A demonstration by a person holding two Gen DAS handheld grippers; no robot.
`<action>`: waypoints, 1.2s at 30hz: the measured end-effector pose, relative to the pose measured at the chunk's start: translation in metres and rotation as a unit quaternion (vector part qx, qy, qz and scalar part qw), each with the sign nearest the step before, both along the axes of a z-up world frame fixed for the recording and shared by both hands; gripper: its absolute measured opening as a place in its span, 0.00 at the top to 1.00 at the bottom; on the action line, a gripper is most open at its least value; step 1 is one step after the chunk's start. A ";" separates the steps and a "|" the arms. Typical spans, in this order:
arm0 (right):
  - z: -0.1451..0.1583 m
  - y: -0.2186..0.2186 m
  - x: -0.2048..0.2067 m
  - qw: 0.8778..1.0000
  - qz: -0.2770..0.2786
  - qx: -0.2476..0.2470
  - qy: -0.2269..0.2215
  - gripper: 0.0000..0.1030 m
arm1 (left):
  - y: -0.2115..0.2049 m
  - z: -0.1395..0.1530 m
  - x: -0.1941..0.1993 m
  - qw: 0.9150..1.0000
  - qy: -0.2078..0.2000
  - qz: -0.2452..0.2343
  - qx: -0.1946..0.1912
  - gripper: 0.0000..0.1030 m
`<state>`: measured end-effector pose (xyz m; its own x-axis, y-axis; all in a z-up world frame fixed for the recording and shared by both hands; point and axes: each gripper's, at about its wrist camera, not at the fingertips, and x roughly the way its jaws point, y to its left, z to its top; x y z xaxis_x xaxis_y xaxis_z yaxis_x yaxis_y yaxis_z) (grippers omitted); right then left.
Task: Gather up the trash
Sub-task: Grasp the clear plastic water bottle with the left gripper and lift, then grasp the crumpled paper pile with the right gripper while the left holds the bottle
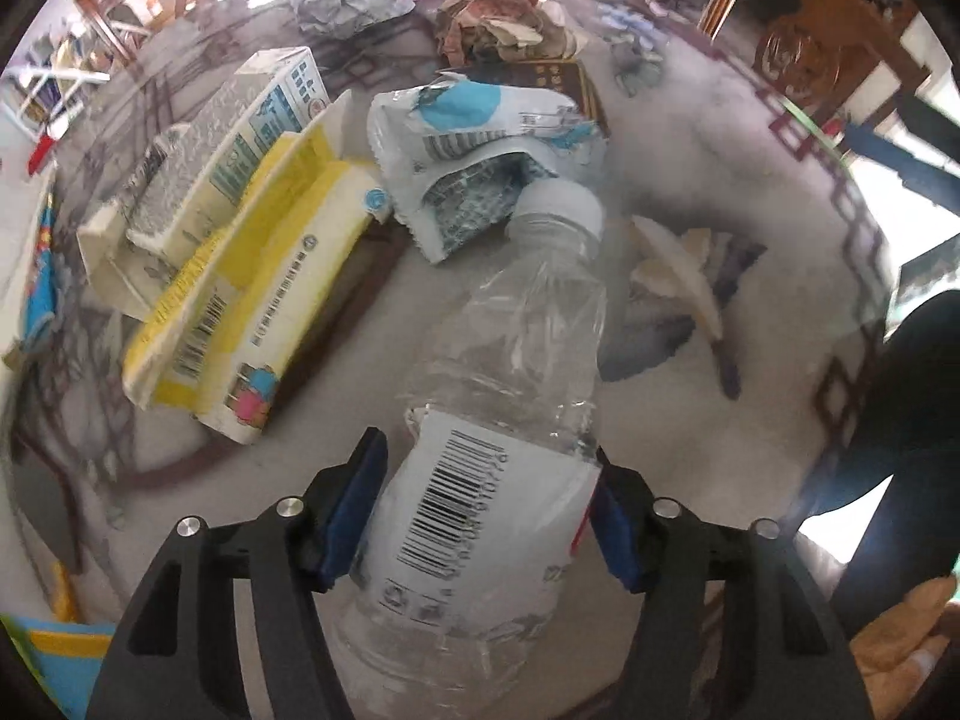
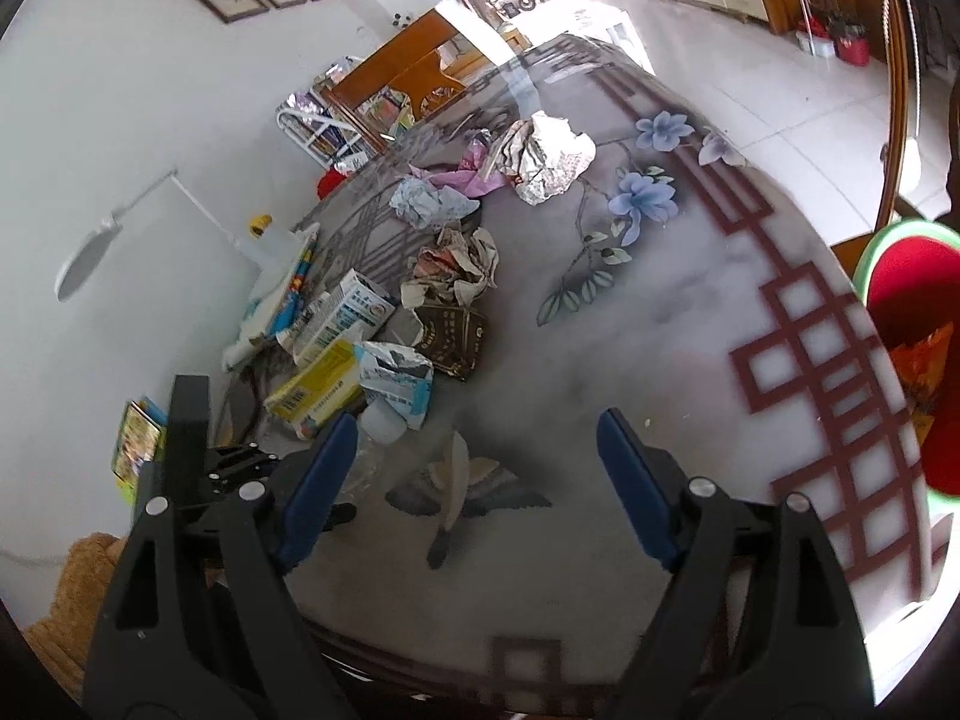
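Observation:
My left gripper (image 1: 489, 504) is shut on a crushed clear plastic bottle (image 1: 510, 360) with a white cap and a barcode label, gripped at the label. Past it lie a yellow carton (image 1: 264, 300), a white carton (image 1: 240, 138), a torn white-and-blue pouch (image 1: 480, 138) and crumpled paper (image 1: 504, 24). My right gripper (image 2: 477, 462) is open and empty above the table near its front edge. In the right wrist view the same pile shows: yellow carton (image 2: 318, 384), pouch (image 2: 399, 381), crumpled paper (image 2: 456, 267), a foil wad (image 2: 549, 159). The left gripper (image 2: 240, 468) shows at lower left with the bottle cap (image 2: 384, 420).
The round table (image 2: 630, 330) has a glass top with flower and lattice print. A red bin in a green rim (image 2: 912, 330) stands off the table's right edge. A white wall is at left, wooden chairs (image 1: 840, 30) behind.

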<state>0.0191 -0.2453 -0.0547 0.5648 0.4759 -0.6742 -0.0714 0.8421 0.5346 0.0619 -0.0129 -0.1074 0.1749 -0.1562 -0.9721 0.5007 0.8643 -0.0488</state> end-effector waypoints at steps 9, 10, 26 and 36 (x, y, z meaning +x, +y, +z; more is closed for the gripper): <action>-0.003 0.008 0.000 0.999 0.004 -0.037 0.004 0.20 | 0.007 0.021 -0.049 0.981 -0.019 0.051 -0.184 0.49; -0.004 0.009 0.001 0.999 0.003 -0.040 0.005 0.20 | 0.011 0.025 -0.053 0.976 -0.024 0.064 -0.207 0.49; -0.015 0.041 0.048 0.992 -0.013 -0.115 0.041 0.20 | 0.049 0.026 -0.054 0.942 -0.093 0.213 -0.242 0.49; -0.019 0.078 0.137 0.991 -0.040 -0.110 0.064 0.19 | 0.036 0.012 -0.039 0.955 -0.083 0.193 -0.210 0.47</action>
